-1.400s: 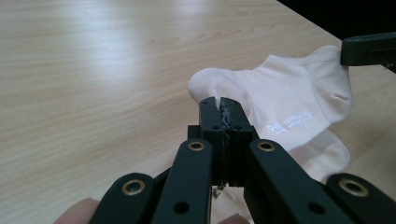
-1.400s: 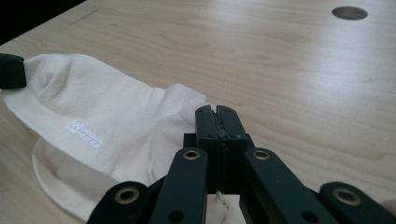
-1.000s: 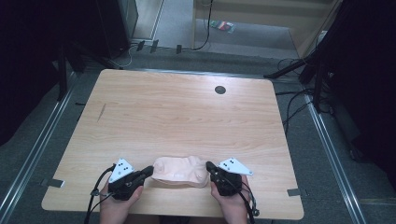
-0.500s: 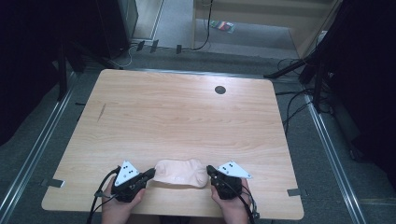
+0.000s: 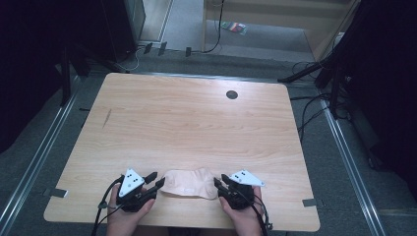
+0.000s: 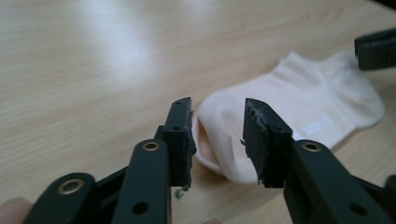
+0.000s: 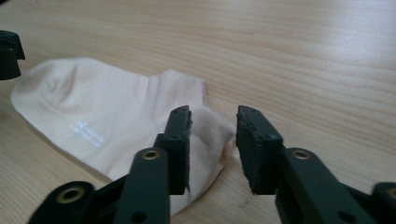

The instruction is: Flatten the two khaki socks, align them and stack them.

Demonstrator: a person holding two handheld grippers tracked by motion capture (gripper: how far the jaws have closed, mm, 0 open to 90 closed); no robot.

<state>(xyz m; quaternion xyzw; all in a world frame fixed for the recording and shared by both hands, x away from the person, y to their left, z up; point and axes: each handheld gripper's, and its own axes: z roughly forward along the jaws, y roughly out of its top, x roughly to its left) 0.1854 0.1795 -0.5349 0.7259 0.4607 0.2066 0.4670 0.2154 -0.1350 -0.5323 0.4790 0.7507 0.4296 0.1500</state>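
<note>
Jaws of the left gripper (image 6: 217,142) are standing apart, released, with one end of a pale peach sock (image 6: 299,119) lying between and just past the tips, not pinched. The right gripper (image 7: 212,149) is likewise gaping, its jaws parted around the sock's opposite end, where the fabric is bunching up slightly off the wood. The sock is lying flat near the table's near edge, stretched between the two tools, a small white mark (image 7: 86,131) showing on its side. Hands (image 5: 129,216) are gripping each tool from below, grey three-cornered plates (image 5: 244,178) riding on top. Beyond, the wooden table (image 5: 187,123) is carrying a round dark port (image 5: 231,94) near its far edge, and cables (image 5: 310,105) are trailing across the floor at the right.
</note>
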